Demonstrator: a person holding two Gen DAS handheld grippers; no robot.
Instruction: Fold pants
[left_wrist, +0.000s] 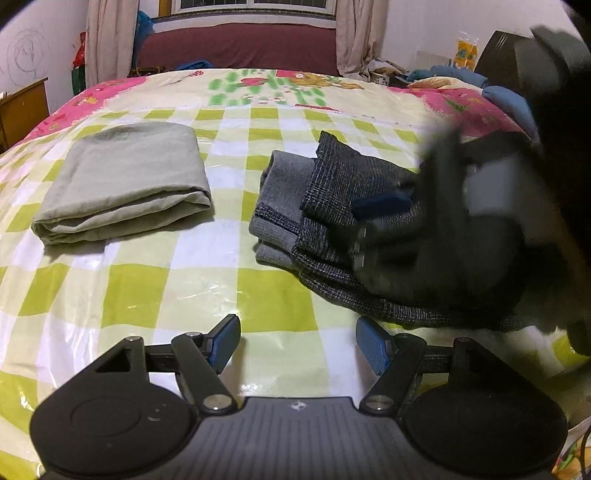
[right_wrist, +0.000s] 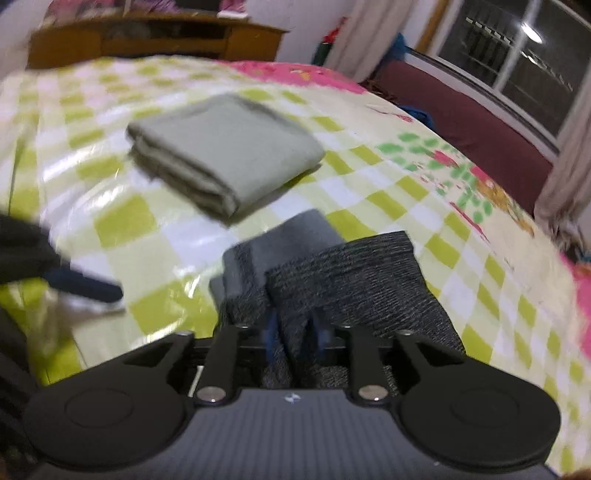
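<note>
Gripping a bunched fold of the dark grey pants (right_wrist: 332, 280), right tongs (right_wrist: 295, 336) nearly closed, blue pads pressed into the knit fabric right at the camera's base. Hovering over bare bed cover (left_wrist: 147, 288), left tongs (left_wrist: 297, 343) spread wide, nothing between the blue pads, pants hem lying just beyond the right-hand pad.

Seen from the left wrist, right tongs (left_wrist: 384, 203) blurred, set down on top of the pants (left_wrist: 332, 221) with one blue pad showing against the cloth. Pants partly folded on the bed, right of centre; lighter grey inner side (left_wrist: 280, 192) turned out at the left edge, dark patterned layer draped over it.

Seen from the right wrist, one blurred blue finger of the left tongs (right_wrist: 88, 284) poking in from the left, apart from the pants.

Farther back and to the left, well apart from the pants, a pale green folded garment (left_wrist: 125, 181) lying flat on the checked, plastic-covered bed. Beyond the bed, maroon bench (left_wrist: 236, 48) under a window (left_wrist: 255, 5), curtains (left_wrist: 107, 37) at either side.
</note>
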